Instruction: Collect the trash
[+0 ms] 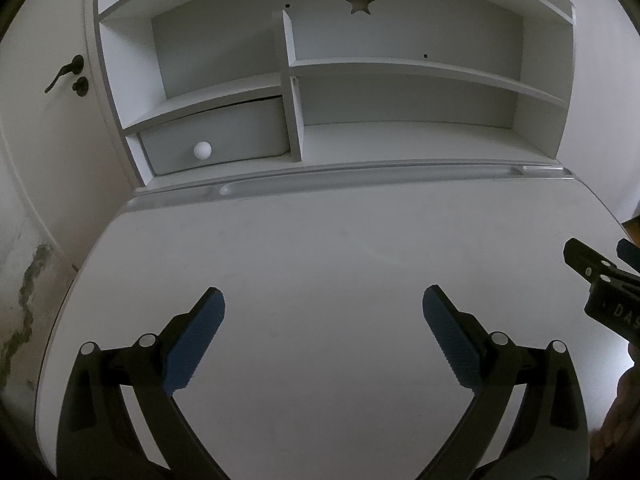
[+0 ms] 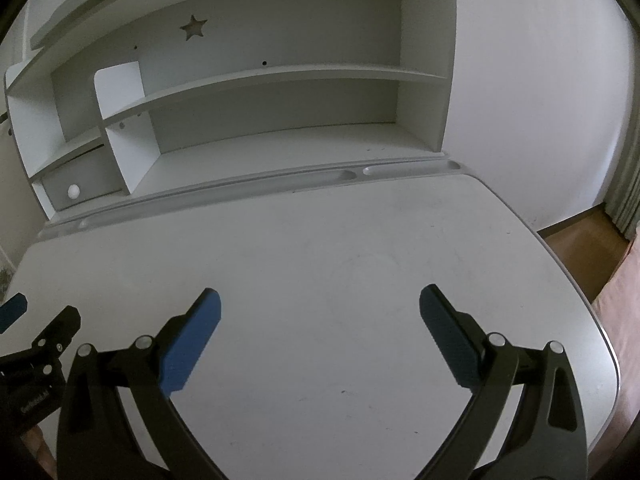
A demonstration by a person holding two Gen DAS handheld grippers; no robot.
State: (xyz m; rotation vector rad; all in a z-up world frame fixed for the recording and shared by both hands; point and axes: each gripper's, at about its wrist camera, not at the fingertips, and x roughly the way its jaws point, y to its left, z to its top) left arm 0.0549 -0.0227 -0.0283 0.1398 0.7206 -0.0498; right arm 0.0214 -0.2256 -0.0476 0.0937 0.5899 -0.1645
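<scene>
Left claw (image 1: 323, 300) spread wide, holding nothing; right claw (image 2: 319, 300) same, both above worktop (image 2: 320, 240). No trash visible on worktop or shelves (image 1: 400, 66); you cannot tell where it lies. Risk: you close on bare surface, scrape pads. Count: two claws, one drawer (image 1: 216, 140), one knob (image 1: 202, 149), zero trash pieces.

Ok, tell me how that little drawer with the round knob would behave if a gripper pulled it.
The drawer probably slides out easily: it already sits slightly crooked. Its smooth round knob may slip between the pads. It looks light.
</scene>
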